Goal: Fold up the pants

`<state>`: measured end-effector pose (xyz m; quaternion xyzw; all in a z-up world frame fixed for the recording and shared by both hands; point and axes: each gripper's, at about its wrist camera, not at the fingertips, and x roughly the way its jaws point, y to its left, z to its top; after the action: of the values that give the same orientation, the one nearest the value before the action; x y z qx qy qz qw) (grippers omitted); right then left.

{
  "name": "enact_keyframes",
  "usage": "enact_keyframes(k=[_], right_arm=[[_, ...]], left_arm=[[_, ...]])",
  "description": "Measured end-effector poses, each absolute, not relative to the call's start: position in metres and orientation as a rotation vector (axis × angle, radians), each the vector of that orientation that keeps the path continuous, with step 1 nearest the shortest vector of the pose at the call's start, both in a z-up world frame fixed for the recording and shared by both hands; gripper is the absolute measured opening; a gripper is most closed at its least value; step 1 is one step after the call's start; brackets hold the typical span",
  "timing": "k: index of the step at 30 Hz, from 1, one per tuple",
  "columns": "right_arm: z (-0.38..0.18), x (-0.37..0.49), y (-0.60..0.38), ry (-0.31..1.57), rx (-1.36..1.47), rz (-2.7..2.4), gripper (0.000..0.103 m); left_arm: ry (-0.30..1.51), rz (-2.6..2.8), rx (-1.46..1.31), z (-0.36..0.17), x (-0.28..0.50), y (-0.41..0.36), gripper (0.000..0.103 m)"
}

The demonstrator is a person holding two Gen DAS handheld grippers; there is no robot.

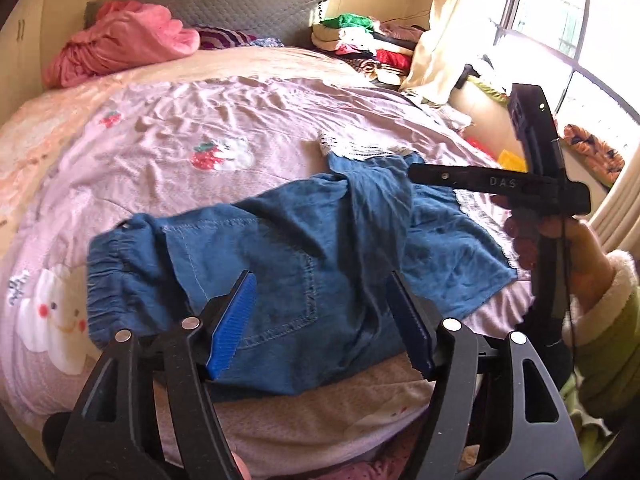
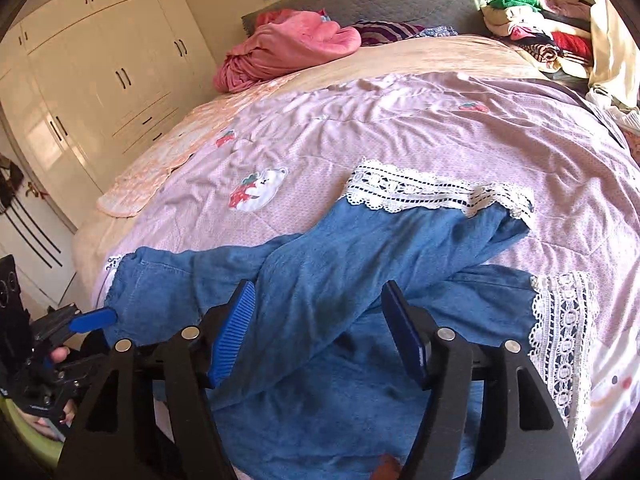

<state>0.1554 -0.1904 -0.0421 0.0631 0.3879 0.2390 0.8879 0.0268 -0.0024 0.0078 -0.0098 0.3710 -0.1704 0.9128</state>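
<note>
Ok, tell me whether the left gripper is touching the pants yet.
Cannot tell. In the right wrist view a blue fingertip of the left gripper sits at the pants' waistband edge, but no clear contact or gap shows.

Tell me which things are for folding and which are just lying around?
For the job:
blue pants
left gripper
right gripper

Just lying about:
pink blanket
clothes pile
wardrobe
</note>
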Motion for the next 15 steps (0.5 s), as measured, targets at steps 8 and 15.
enact_keyframes(k=[8,15], right_arm=[[-0.035,0.177,-0.187,0.8,0.087,0.481,0.069],[-0.03,0.201,-0.181,0.819,0.048,0.457,0.071]], left_arm=[[0.787,-0.427,-0.081,0.005,0.043,-0.008,0.06],[0.881,-0.568,-0.13,-0.022,0.081,-0.047,0.059]])
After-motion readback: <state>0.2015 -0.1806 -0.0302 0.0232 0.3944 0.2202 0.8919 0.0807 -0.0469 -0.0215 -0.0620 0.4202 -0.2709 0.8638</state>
